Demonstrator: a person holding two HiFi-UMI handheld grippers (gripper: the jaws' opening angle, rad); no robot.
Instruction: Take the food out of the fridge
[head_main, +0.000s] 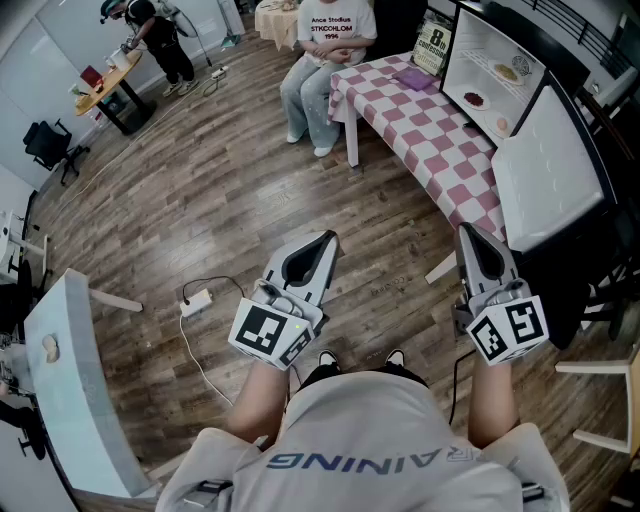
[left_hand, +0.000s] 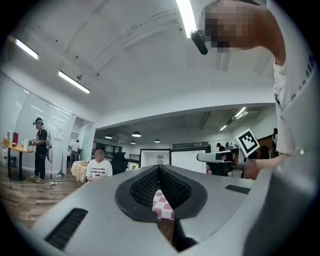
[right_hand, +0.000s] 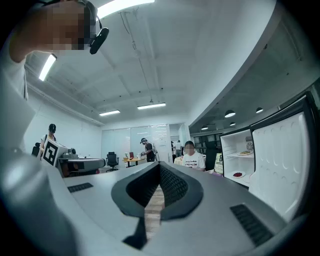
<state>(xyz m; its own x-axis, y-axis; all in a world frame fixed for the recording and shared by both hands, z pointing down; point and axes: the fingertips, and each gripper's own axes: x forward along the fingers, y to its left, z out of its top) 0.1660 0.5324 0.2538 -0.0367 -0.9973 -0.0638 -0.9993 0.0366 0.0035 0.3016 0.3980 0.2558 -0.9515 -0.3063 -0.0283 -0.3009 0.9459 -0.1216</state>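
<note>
The fridge stands open at the upper right, its white door swung out toward me. On its shelves lie a plate of yellowish food, a plate of red food and a pale item. My left gripper and right gripper are held level in front of me over the wood floor, both shut with nothing in them, well short of the fridge. In the right gripper view the shut gripper points left of the open fridge. In the left gripper view the gripper is shut too.
A table with a red-and-white checkered cloth stands left of the fridge, with a sign on it and a seated person behind. A power strip with cable lies on the floor. A white panel stands at left, and a chair at the right edge.
</note>
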